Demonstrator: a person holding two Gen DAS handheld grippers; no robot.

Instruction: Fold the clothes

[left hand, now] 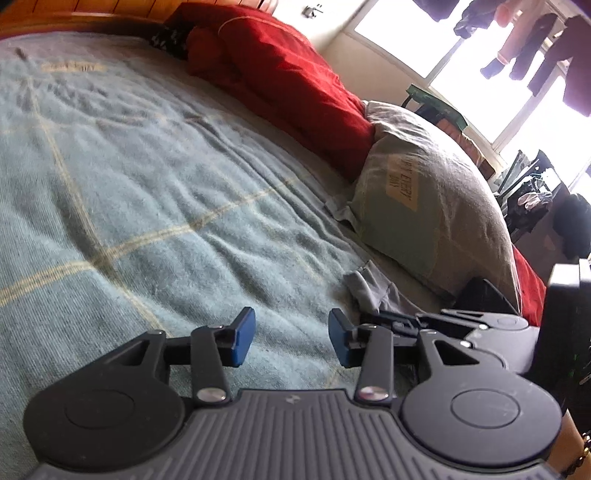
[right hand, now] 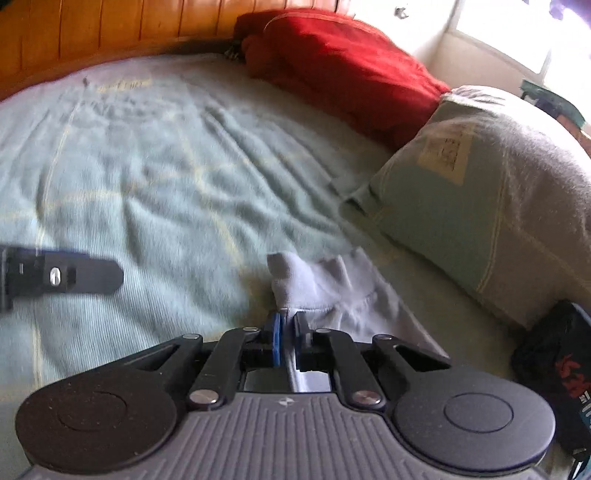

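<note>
A pale grey garment lies bunched on the teal bed cover. My right gripper is shut on its near edge, the cloth pinched between the blue pads. In the left wrist view the same grey garment shows just beyond and right of my left gripper. That gripper stands open above the teal bed cover, with nothing between its blue pads. The right gripper's black body shows beside it at the right. The left gripper's finger pokes in from the left edge of the right wrist view.
A grey-green pillow and a red quilt lie along the right side of the bed. A wooden headboard runs along the far edge. A dark item with red print sits at the near right. Clothes hang at a bright window.
</note>
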